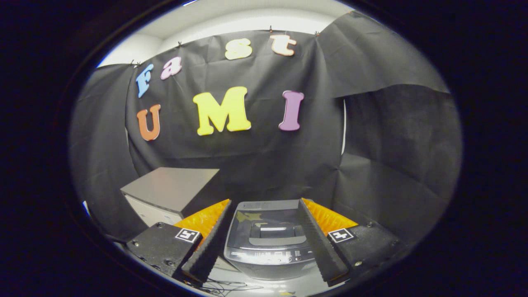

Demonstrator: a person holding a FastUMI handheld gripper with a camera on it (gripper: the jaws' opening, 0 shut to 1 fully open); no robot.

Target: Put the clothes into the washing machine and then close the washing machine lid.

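Note:
A small grey top-loading washing machine (268, 239) stands below and beyond my fingers, seen in the gap between them. Its dark glossy lid (270, 225) lies flat and shut, with a control panel along the near edge. My gripper (264, 206) hangs above the machine, open wide, with nothing between its fingers. No clothes are visible.
A grey-topped white cabinet (171, 192) stands to the left of the machine, against the black cloth wall. Thin cables (222, 285) lie on the pale floor in front of the machine. Black cloth closes in the back and right side.

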